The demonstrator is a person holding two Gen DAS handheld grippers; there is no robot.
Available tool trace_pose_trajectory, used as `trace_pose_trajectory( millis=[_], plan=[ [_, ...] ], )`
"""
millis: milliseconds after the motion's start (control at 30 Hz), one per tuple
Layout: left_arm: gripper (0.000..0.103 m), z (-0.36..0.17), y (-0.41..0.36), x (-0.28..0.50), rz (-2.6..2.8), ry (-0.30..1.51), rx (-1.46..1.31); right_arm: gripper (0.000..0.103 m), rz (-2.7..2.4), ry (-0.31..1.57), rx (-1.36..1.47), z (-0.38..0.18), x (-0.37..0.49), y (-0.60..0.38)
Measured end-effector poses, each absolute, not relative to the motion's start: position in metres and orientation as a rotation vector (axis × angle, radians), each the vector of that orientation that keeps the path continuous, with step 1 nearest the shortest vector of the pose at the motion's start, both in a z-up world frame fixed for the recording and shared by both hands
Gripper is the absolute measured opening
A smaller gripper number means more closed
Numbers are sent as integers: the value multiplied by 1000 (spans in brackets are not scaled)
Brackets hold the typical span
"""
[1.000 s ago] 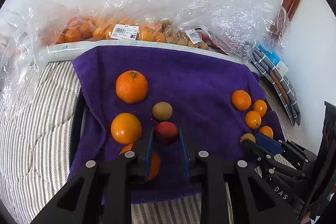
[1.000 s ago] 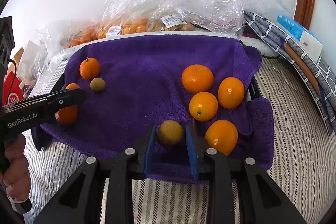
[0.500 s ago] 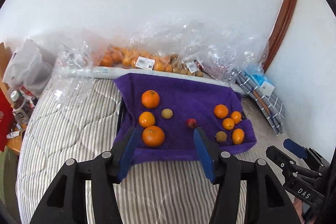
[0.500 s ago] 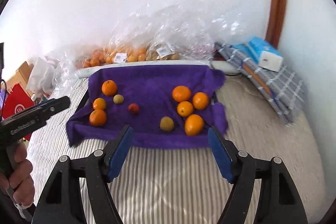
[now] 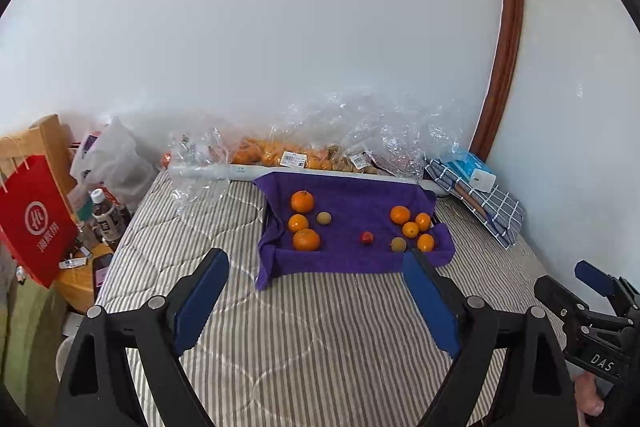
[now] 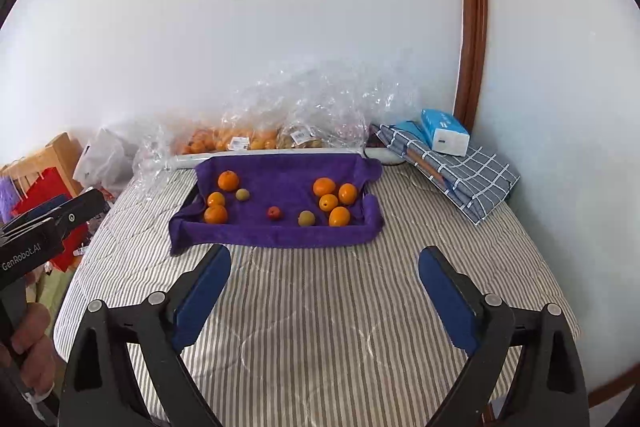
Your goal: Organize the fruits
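A purple towel (image 5: 352, 259) (image 6: 280, 235) lies on the striped bed. On its left lie three oranges (image 5: 306, 239) (image 6: 216, 214) and a brownish fruit (image 5: 323, 218). A small red fruit (image 5: 367, 237) (image 6: 274, 213) lies in the middle. On the right lie several small oranges (image 5: 410, 229) (image 6: 329, 202) and a second brownish fruit (image 5: 398, 244) (image 6: 306, 218). My left gripper (image 5: 316, 275) and right gripper (image 6: 325, 269) are open, empty, and held back above the bed, well short of the towel.
Clear plastic bags of fruit (image 5: 320, 155) line the wall behind the towel. A folded checked cloth with a blue tissue pack (image 6: 444, 137) lies at the right. A red bag (image 5: 36, 223), bottles and a wooden chair stand left of the bed.
Both grippers let go of their fruit, the left the red one and the right the brownish one, opened wide and pulled far back and up from the towel.
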State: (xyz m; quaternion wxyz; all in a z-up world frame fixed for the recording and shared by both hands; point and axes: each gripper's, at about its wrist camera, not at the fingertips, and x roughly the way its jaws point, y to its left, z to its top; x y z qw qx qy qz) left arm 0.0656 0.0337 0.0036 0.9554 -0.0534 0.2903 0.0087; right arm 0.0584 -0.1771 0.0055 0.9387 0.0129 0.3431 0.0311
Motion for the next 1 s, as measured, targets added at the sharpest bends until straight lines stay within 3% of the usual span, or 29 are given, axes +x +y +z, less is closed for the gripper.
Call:
trace_pose_trajectory(
  millis=[433, 1000],
  plan=[
    [89, 3, 15, 14, 25, 558, -93, 96, 31, 667, 23, 10, 2, -184],
    [89, -1, 7, 9, 21, 554, -70, 96, 10, 653, 23, 7, -12, -191]
  ],
)
